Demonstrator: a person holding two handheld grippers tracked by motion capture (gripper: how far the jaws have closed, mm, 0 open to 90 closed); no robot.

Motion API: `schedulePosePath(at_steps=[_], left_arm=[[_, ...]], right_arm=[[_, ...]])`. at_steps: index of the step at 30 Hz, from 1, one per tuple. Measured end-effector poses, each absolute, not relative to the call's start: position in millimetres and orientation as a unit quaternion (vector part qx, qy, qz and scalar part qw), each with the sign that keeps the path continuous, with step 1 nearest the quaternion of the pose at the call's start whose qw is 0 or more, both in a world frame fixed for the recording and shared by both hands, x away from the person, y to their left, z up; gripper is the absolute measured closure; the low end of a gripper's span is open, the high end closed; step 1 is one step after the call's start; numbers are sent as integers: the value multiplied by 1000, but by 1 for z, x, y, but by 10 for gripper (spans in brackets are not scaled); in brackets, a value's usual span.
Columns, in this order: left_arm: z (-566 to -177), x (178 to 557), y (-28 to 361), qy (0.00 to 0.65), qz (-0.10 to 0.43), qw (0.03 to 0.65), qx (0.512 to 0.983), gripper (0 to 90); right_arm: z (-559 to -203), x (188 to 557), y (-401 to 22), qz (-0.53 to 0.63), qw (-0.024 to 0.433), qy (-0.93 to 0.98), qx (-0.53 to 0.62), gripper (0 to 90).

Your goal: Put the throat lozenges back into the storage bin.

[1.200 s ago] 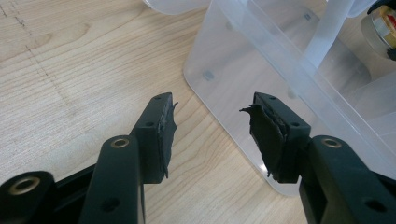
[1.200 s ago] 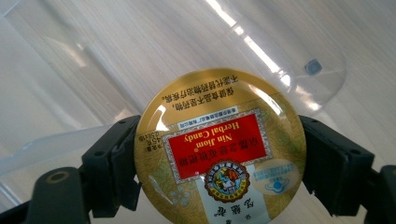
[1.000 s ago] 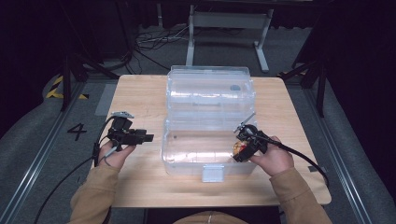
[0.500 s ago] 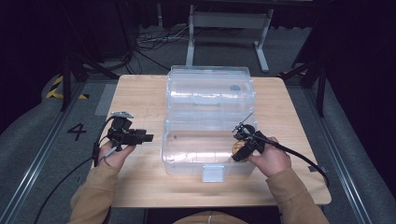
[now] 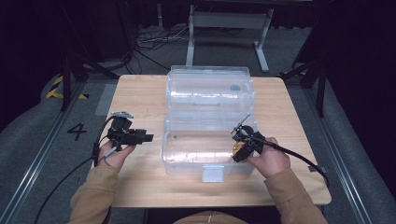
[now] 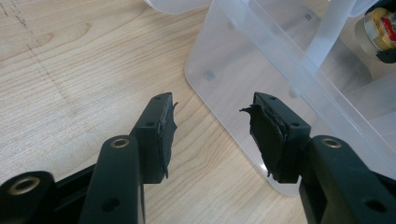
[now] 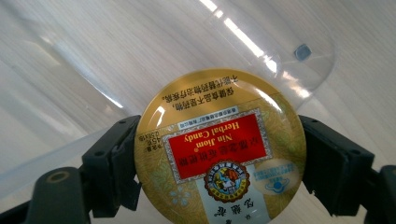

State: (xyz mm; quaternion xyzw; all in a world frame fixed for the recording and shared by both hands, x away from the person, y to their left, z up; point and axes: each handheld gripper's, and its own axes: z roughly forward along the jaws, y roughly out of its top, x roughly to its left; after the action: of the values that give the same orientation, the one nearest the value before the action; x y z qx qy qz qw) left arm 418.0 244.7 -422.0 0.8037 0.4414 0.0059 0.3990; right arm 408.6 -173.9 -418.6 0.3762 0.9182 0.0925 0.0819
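Note:
A clear plastic storage box (image 5: pixel 205 140) stands open at the table's middle, its lid (image 5: pixel 210 88) thrown back behind it. My right gripper (image 5: pixel 240 148) is shut on a round gold candy tin (image 7: pixel 219 149) with a red label, held over the box's right end; the tin (image 5: pixel 239 148) shows above the box interior (image 7: pixel 116 60). My left gripper (image 5: pixel 144 137) rests to the left of the box, open, with nothing between its pads (image 6: pixel 163 130). In the left gripper view the box wall (image 6: pixel 243 79) lies just ahead and the tin (image 6: pixel 380 30) appears at the top right.
The wooden table (image 5: pixel 135 93) has bare surface to the left and right of the box. A latch tab (image 5: pixel 213 173) hangs on the box's front edge. Cables trail from both grippers off the near table edge. Metal frame legs (image 5: pixel 259 42) stand on the floor behind.

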Motion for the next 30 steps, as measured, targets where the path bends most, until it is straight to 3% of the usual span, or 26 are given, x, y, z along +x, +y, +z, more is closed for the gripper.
schedulePosePath(at_steps=[30], left_arm=[[-423, 418, 246, 445, 7, 398, 802, 500]], right_arm=[[-417, 408, -176, 106, 85, 914, 381, 196]])
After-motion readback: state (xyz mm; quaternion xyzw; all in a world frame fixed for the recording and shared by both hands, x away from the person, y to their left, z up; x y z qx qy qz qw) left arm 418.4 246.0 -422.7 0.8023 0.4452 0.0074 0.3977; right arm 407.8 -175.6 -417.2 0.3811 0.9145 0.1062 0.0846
